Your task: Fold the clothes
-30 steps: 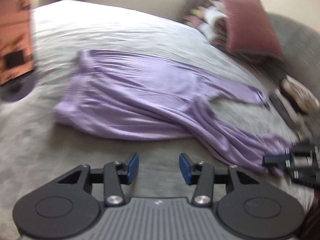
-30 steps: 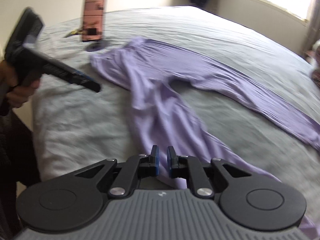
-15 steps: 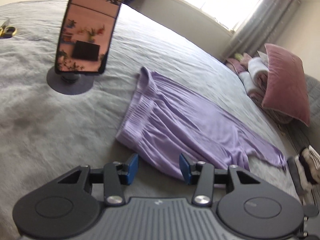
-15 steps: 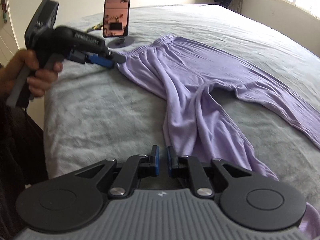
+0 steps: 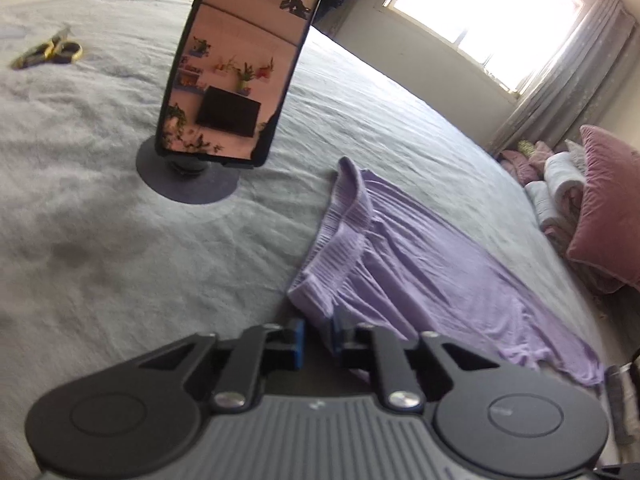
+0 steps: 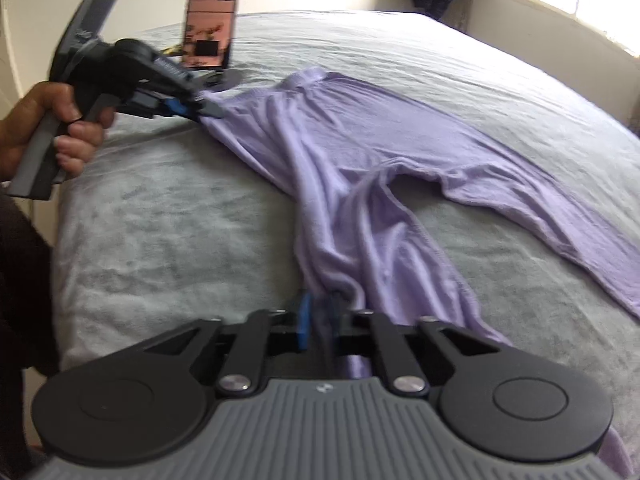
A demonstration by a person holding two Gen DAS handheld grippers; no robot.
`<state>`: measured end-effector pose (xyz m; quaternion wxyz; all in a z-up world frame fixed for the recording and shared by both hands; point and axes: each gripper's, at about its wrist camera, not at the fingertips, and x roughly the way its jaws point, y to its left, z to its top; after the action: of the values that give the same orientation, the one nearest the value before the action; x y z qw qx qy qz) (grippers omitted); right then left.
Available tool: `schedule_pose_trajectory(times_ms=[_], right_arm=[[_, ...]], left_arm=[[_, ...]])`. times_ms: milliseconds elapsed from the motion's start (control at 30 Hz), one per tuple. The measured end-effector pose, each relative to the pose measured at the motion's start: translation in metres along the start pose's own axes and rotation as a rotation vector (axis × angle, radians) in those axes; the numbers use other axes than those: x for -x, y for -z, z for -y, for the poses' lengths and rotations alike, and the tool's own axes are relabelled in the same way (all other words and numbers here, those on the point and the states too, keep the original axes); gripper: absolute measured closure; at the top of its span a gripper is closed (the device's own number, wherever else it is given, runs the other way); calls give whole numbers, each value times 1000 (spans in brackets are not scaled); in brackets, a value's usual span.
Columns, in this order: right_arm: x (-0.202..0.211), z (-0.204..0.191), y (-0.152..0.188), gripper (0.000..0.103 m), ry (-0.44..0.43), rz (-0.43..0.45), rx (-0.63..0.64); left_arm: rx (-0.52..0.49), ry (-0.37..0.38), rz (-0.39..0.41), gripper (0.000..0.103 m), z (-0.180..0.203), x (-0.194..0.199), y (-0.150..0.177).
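Now, lilac pants [image 6: 360, 168] spread on grey bed [image 6: 160, 240], left tool [image 5: 318, 340] pinching waistband corner, right tool [image 6: 320, 326] clamped on near leg, phone [image 5: 240, 60] upright on stand beside waistband.

the far leg of the lilac trousers [image 6: 440, 152] runs off the right edge of my right wrist view, its cuff cut away. my right hand-held gripper [image 6: 320, 326] blurs at the tips, so where cloth meets the pads is smeared. in the left view the waistband corner goes behind my left hand-held gripper [image 5: 318, 338]. the phone [image 5: 240, 64] loses its top to the frame, and the small yellow-handled thing [image 5: 48, 50] is too soft to name.
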<state>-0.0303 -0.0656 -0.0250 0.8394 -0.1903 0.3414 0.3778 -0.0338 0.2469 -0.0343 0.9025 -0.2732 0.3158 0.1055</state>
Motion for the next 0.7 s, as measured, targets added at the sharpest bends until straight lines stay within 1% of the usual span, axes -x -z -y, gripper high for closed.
schedule_pose_trajectory(times_ms=[100, 233, 300, 333, 467, 567, 633, 700], right_arm=[[4, 7, -3, 103, -26, 3, -43], [30, 15, -10, 103, -162, 62, -119], [42, 15, -12, 103, -232, 88, -130], [44, 13, -12, 103, -259, 87, -129], [38, -4, -13, 103, -317, 38, -82], [32, -17, -13, 103, -354, -3, -45], [20, -26, -10, 103, -340, -56, -19], [7, -34, -8, 102, -316, -98, 1]], left_arm=[[-8, -18, 11, 95, -1, 7, -6], [-4, -19, 20, 95, -10, 22, -19], [4, -16, 10, 96, -18, 29, -23], [9, -15, 1, 96, -22, 32, -25], [-11, -45, -50, 96, -31, 34, -22], [-73, -99, -100, 96, -31, 27, -14], [-125, -120, -106, 96, -26, 24, -12], [-181, -134, -99, 91, -19, 25, -11]])
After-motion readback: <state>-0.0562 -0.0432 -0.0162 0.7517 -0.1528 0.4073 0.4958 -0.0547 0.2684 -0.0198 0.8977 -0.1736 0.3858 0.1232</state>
